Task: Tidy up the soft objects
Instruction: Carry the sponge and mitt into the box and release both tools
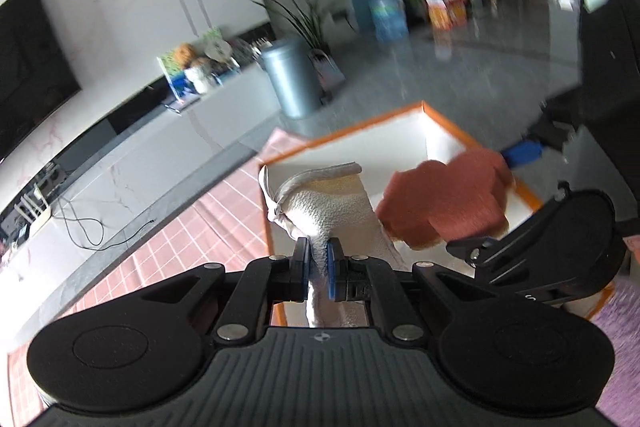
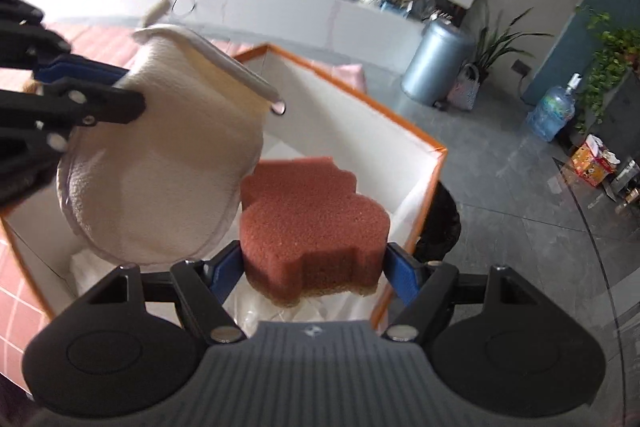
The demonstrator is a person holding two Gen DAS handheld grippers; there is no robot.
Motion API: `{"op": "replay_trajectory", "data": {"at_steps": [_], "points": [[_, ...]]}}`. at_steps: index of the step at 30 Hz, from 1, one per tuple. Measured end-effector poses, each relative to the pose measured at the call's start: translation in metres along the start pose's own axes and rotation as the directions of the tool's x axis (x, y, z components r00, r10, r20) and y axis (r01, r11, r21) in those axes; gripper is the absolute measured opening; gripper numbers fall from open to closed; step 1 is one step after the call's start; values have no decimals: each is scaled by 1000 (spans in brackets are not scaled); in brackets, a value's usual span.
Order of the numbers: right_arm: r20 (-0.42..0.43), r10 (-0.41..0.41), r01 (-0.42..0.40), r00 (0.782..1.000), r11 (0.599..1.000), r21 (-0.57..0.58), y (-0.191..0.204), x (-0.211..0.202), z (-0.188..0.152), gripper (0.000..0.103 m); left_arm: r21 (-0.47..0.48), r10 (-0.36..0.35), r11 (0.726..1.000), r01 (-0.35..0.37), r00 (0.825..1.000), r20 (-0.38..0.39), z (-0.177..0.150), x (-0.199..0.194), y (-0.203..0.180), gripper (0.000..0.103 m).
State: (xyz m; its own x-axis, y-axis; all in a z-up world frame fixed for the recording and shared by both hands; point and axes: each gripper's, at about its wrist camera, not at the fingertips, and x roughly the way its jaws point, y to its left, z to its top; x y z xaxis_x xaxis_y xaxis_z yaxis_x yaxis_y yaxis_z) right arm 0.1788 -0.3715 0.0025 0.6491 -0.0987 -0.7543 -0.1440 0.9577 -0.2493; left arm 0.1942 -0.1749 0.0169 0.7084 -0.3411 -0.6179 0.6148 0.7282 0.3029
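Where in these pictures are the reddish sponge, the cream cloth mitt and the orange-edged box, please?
reddish sponge (image 2: 308, 227): right wrist view, top face, between the jaws.
cream cloth mitt (image 2: 168, 167): right wrist view, broad fuzzy side.
orange-edged box (image 2: 348, 115): right wrist view, white inner wall.

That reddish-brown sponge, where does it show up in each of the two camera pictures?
Left wrist view: the reddish-brown sponge sits right of centre, held out over the orange-rimmed box, beside the cream cloth mitt.
Right wrist view: the sponge is at lower centre, clamped in the right gripper.
Shared landmark: the grey metal bin on the floor beyond the box.
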Motion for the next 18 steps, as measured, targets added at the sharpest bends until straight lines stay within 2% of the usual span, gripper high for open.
{"op": "replay_trajectory", "data": {"at_steps": [4,10,15,18], "points": [[-46,-7,5,999,999,-47,2,22,7,74,73,0,997,4,998,-61,-2,23,-8,9],[-78,-26,17,997,994,-104,6,44,15,74,72,-9,997,17,994,-108,-3,51,-5,10],[-101,-27,14,995,992,-127,8,52,16,75,97,-13,995,27,991,-134,-7,62,-6,20],[-105,-41,25,994,989,-144,14,55,18,74,106,1,994,14,991,-137,-8,68,-4,22]]}}
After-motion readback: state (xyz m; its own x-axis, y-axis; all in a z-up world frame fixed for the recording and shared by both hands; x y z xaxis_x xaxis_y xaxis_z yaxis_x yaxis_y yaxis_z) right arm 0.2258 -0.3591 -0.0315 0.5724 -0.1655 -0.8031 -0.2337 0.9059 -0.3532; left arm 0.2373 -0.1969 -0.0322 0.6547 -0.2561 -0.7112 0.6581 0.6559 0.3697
